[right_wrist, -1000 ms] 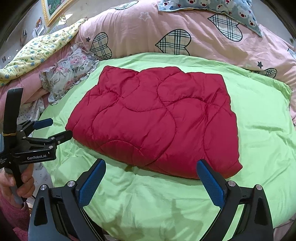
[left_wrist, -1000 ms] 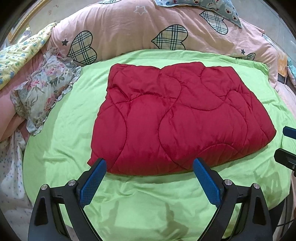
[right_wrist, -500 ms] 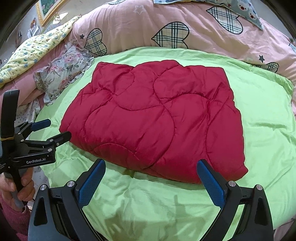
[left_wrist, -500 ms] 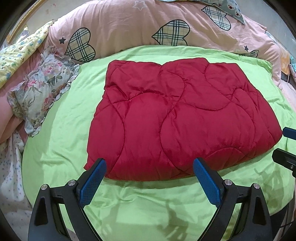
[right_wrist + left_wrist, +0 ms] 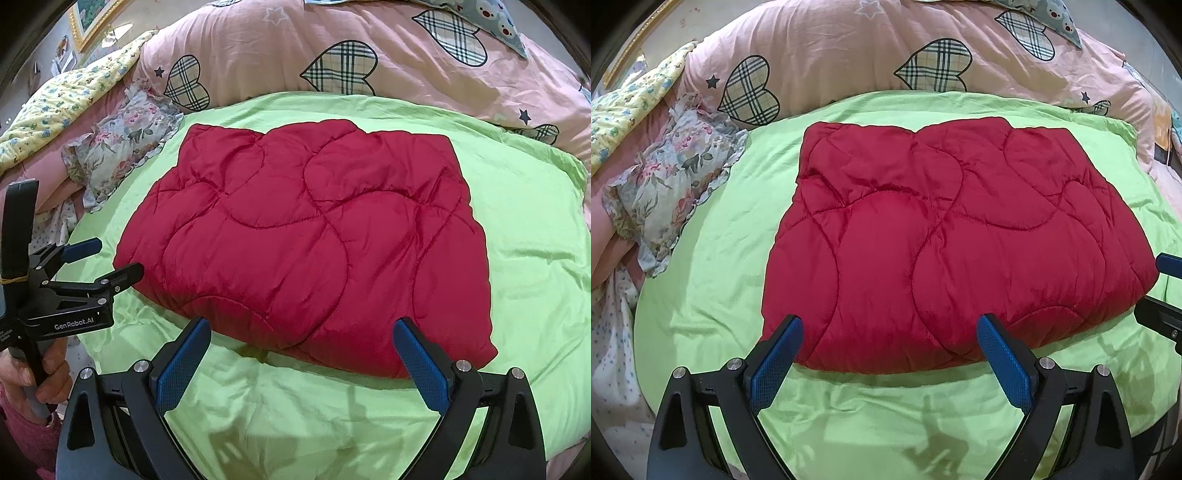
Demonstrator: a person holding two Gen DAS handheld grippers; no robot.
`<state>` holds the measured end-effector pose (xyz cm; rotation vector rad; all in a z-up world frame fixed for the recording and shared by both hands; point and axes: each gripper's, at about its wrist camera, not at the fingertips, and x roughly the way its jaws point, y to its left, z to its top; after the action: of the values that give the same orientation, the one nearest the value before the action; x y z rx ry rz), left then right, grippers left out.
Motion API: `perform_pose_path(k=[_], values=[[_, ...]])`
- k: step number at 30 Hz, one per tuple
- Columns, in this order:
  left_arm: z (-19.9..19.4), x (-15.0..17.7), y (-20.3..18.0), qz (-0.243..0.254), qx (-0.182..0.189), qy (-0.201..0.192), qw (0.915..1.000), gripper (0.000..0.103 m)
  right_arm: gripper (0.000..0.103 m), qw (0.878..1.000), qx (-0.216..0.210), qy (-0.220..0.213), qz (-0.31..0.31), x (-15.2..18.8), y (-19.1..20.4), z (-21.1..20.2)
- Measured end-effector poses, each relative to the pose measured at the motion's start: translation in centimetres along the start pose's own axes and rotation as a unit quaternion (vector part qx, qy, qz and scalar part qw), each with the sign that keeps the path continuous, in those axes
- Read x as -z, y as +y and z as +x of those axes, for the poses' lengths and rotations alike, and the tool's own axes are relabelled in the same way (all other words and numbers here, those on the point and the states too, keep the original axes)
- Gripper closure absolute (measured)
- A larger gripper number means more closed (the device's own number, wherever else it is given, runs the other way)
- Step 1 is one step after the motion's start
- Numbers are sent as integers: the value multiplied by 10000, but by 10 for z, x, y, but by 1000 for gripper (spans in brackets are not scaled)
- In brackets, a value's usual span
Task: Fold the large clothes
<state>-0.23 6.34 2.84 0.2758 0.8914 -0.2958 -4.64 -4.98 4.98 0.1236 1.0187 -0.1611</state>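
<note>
Hovering low before the near hem, both tools look poised to start another fold of the red quilted garment (image 5: 945,243), which lies flat in the middle of the frame on the green sheet (image 5: 713,280). At lower left, the left gripper (image 5: 888,354) has its jaws spread wide, grasping nothing; the right gripper (image 5: 301,356) is released likewise. Next, I judge, each must pinch a near corner and carry it toward the upper edge. Green sheet rings the garment; a floral pillow (image 5: 668,184) crowds the left, a pink heart-print duvet (image 5: 886,48) the top.
</note>
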Motion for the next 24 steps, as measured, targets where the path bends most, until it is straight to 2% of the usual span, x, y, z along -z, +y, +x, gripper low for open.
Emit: perform_pose_path(k=[24], values=[[0, -3, -3, -10, -37, -54, 10000, 7, 3, 10000, 3, -40, -28, -4, 5, 1]])
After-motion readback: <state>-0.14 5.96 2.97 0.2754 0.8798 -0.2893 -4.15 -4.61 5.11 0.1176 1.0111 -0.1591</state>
